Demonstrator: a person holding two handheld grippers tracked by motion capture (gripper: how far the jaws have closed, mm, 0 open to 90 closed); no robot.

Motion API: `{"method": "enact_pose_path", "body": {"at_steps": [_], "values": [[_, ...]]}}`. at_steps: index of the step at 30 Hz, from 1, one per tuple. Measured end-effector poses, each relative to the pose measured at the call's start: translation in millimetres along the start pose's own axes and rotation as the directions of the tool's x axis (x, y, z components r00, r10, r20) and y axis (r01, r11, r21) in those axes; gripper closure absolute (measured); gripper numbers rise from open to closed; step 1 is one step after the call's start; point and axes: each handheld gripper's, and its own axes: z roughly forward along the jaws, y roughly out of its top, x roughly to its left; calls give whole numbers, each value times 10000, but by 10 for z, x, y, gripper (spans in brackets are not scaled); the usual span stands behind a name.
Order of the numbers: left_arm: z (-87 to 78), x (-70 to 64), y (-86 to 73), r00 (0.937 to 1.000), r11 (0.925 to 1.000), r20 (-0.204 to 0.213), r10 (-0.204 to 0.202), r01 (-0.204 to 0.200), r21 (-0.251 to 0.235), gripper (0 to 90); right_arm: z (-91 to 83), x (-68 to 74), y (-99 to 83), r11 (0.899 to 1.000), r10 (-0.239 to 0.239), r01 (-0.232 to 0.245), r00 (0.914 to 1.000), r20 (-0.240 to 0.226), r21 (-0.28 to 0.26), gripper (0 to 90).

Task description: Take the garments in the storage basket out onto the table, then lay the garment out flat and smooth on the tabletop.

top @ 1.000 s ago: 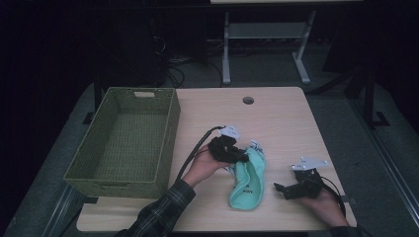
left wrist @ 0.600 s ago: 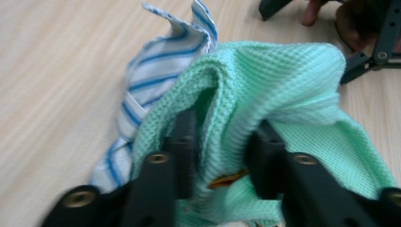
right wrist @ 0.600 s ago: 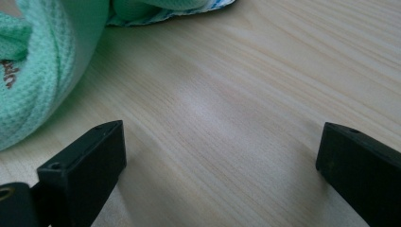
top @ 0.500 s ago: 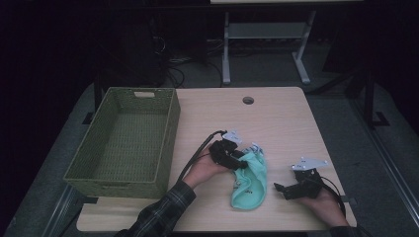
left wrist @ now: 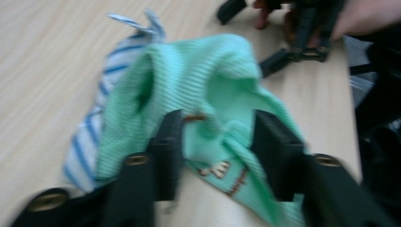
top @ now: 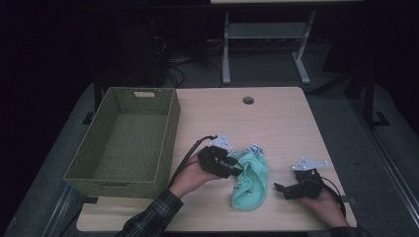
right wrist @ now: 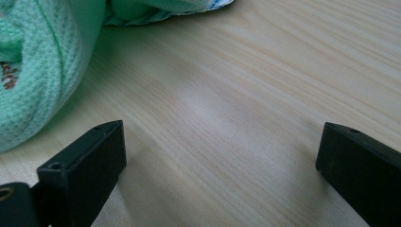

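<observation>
Green cloth (top: 251, 182) betw. left gripper (left wrist: 215, 137) fingers

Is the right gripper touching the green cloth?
Apart. In the right gripper view, bare table separates the right gripper from the green cloth.

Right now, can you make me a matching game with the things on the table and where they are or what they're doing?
Things:
1. green cloth
2. basket
3. left tongs
4. right tongs

Places or states:
A. open over bare wood, holding nothing
B. at the table's left side, nothing inside
C. jaws around a fold of cloth
D. crumpled between the two hands, on a blue-striped cloth

Pairs: 1-D, 2-B, 3-C, 4-A
</observation>
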Motion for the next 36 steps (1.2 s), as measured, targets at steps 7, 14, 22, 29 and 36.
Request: {"method": "enact_pose_path", "body": {"at_steps": [7,14,22,29,36], "values": [[78,-185,-90,9989,9994,430,195,-207,277,856,0,0,0,10000,-8,8,10000,1,-1,20],[179,-418,-132,9964,9988,773,352,-377,312,883,1,3,1,10000,45,-45,10000,31,-11,20],[372,-486,-255,9964,9921,752,400,-485,1156,873,2,5,3,10000,93,-93,9999,52,3,19],[259,-376,-352,9998,9920,19,209,-209,1248,863,2,4,2,10000,87,-87,9999,51,-2,19],[250,-313,-506,9979,9837,-616,195,-81,1794,856,-3,8,33,9995,218,-221,9997,115,230,59]]}}
